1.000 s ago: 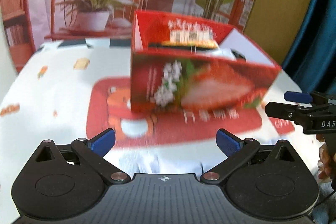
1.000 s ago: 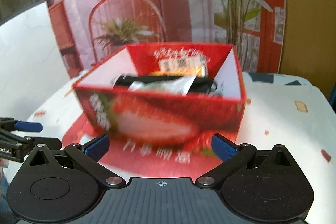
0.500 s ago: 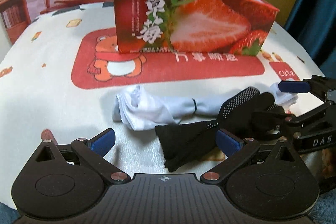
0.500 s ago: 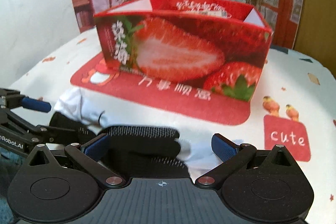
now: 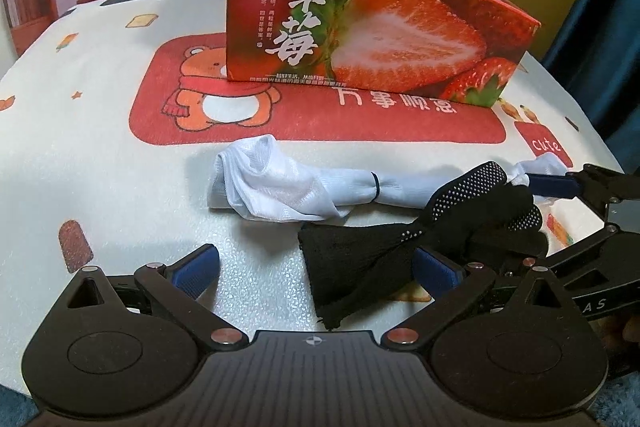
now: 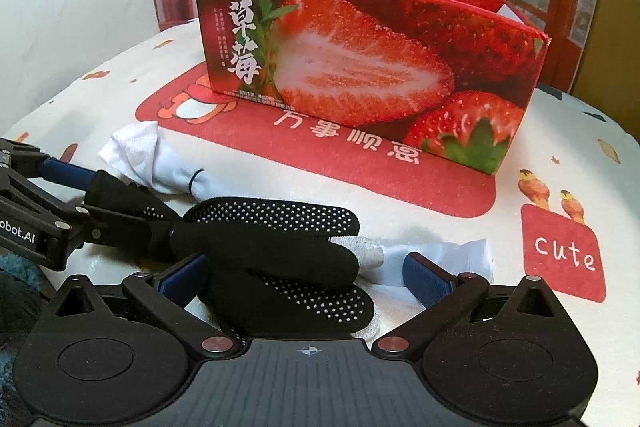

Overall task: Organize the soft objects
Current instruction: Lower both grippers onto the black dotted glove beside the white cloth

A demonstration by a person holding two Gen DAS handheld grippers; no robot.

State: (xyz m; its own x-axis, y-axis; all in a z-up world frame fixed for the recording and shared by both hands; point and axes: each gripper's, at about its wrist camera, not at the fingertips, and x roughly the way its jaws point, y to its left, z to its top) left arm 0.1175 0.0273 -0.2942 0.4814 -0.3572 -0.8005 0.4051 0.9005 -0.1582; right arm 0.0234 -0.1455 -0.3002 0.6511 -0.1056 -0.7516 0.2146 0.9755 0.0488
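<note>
The box stands at the back of the table, on the mat. In front of the mat lies the sock, stretched from left to right. The glove lies in front of the sock and partly on top of its right end. The left gripper is nearest, with the glove's cuff between its fingers. The right gripper comes in from the right, over the glove's fingers.
</note>
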